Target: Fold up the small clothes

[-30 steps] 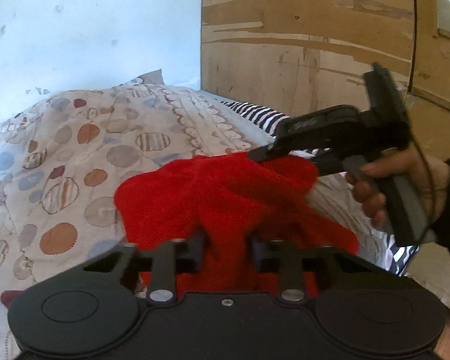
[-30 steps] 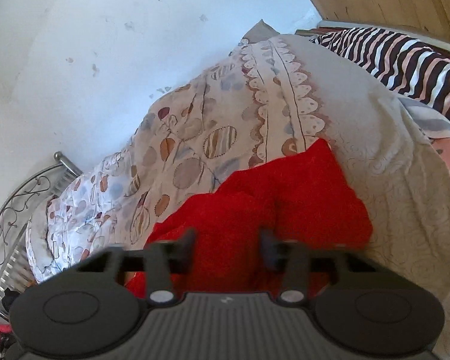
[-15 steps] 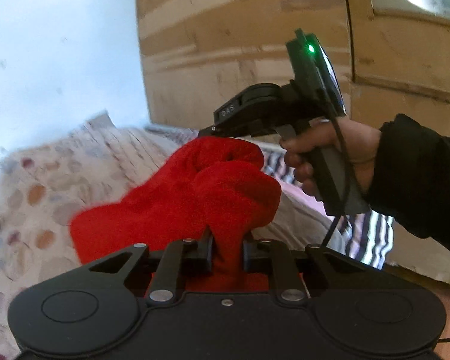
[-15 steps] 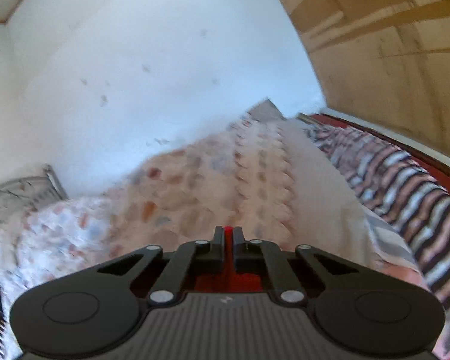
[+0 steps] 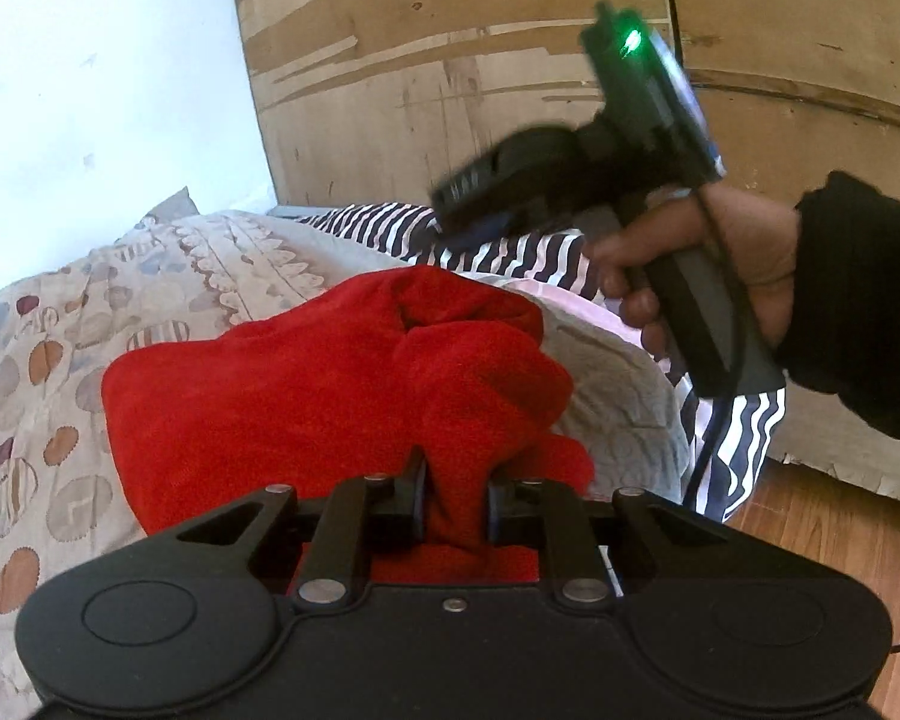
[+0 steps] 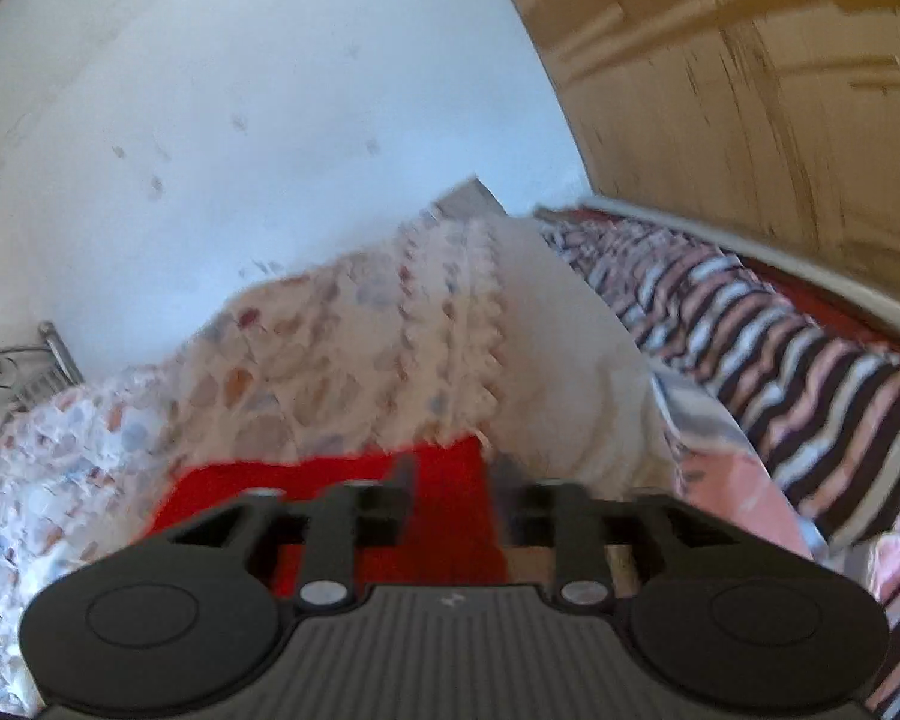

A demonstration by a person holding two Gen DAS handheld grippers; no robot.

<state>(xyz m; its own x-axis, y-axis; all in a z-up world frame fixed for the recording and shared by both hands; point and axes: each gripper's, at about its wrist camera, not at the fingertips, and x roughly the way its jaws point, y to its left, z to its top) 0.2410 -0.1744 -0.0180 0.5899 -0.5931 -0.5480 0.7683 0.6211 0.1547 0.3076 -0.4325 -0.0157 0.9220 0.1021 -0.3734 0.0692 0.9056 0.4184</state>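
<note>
Red cloth [image 5: 306,396] lies bunched on the bed [image 5: 48,372], on the patterned cover near its right edge, and one fold of it rises up into our left gripper [image 5: 453,495]. The left jaws are closed on this fold; we see the fabric pressed between the two pads. We think we hold it here so that one corner stays fixed while the rest of the cloth can be pulled flat.

Our right gripper [image 6: 450,489] is above the cloth and apart from it. Its jaws stand open, with a gap between them, and the red we see in this gap seems to be cloth lying below, not something pinched. In the left view the same gripper is in the air over the striped sheet [image 5: 510,252], held in our right hand [image 5: 714,264], well above the cloth. The right view is blurred.

In our judgement the folding is at an early step: the cloth is crumpled, not flat, and no clean fold is made yet. The right gripper probably needs a new edge to take.
</note>
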